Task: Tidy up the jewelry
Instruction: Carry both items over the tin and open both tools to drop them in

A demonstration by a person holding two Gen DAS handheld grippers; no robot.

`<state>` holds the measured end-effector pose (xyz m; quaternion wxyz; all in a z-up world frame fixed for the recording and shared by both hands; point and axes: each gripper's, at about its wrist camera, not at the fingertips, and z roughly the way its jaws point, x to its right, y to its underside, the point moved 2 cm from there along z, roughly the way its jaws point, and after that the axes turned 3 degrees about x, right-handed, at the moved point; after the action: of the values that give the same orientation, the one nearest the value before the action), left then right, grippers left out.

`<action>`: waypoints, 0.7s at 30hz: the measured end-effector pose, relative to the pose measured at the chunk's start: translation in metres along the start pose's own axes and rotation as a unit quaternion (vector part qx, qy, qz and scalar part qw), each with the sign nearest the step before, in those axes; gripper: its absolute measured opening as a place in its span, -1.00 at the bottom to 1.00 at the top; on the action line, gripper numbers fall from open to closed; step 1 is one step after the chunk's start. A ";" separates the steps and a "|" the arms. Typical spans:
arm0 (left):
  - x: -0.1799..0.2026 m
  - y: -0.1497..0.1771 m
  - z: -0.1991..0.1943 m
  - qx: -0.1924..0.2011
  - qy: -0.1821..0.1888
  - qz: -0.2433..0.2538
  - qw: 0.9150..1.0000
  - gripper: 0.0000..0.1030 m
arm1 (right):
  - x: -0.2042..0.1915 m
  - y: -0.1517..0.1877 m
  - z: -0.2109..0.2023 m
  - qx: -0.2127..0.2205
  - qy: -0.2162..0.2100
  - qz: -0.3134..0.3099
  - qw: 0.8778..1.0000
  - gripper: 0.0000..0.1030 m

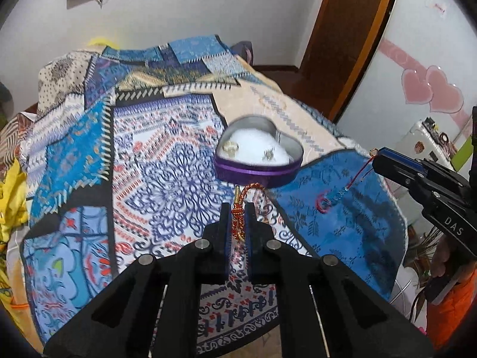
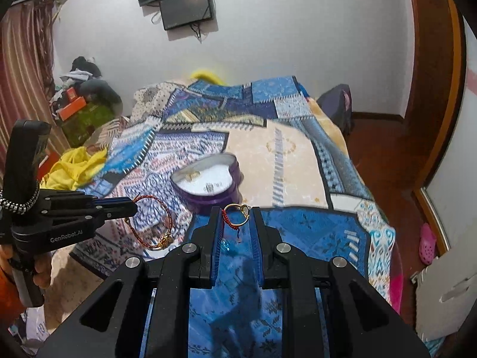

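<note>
A purple heart-shaped tin (image 1: 258, 161) with a white pad holds a gold ring (image 1: 231, 148) and a small earring (image 1: 268, 154); it sits on the patterned bedspread and shows in the right wrist view (image 2: 208, 188) too. My left gripper (image 1: 238, 213) is shut on a red-and-gold braided bracelet (image 1: 242, 205), which hangs as a loop in the right wrist view (image 2: 155, 226). My right gripper (image 2: 237, 219) is shut on a thin red cord bracelet with a gold heart ring (image 2: 238, 211); its blue beads dangle over the bed (image 1: 335, 198).
The bed is covered by a blue patchwork blanket (image 1: 143, 149). Yellow cloth (image 2: 76, 170) lies at the left edge. A wooden door (image 2: 432, 89) and a pink slipper (image 2: 427, 243) are at the right. A screen (image 2: 184, 3) hangs on the far wall.
</note>
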<state>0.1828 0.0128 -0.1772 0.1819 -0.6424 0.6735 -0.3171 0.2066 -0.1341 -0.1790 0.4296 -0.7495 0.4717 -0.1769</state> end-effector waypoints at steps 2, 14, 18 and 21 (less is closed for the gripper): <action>-0.001 -0.004 -0.005 0.009 0.000 0.000 1.000 -0.87 | -0.003 -0.006 -0.003 0.008 0.000 -0.005 1.000 -0.68; -0.012 -0.016 -0.020 0.040 0.000 -0.008 0.999 -0.87 | -0.031 -0.016 0.011 0.012 -0.022 -0.029 0.999 -0.68; -0.016 -0.023 -0.017 0.046 0.001 -0.011 0.999 -0.87 | -0.038 -0.017 0.026 0.002 -0.026 -0.037 0.999 -0.68; -0.019 -0.029 -0.012 0.049 0.002 -0.014 0.999 -0.87 | -0.040 -0.017 0.037 -0.006 -0.026 -0.042 0.999 -0.68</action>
<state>0.1990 0.0347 -0.1521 0.2077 -0.6411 0.6485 -0.3538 0.2212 -0.0793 -0.1802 0.4296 -0.7754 0.4296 -0.1724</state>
